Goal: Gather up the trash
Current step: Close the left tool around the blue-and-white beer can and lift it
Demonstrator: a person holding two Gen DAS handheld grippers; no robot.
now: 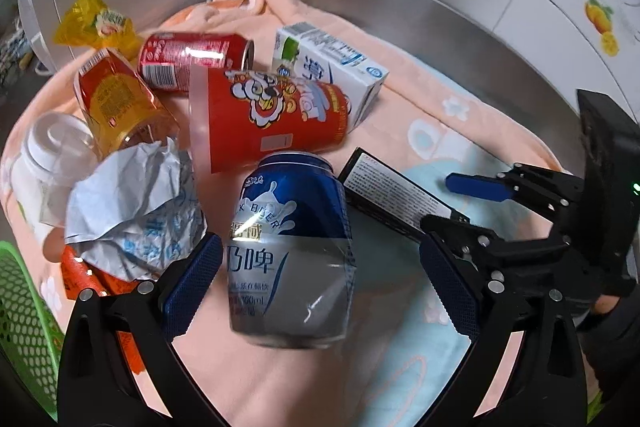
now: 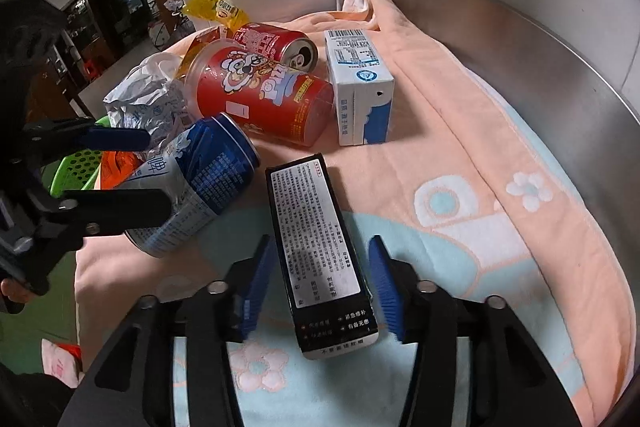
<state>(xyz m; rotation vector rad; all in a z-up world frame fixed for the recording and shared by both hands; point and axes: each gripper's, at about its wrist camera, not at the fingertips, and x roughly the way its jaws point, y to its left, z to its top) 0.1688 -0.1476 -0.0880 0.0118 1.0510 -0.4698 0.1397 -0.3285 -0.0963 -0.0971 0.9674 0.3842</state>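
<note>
Behind crumpled paper (image 1: 132,211), orange wrapper (image 1: 80,277) mostly hidden, green basket (image 1: 24,311) cropped

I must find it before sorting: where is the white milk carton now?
The white milk carton lies on the towel, far right of the pile, beside the red snack cup.

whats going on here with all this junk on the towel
A person with a gripper in each hand is collecting trash. The left gripper is open around the blue and silver can; the right gripper straddles the black box without gripping it. A green basket waits at the side.
</note>
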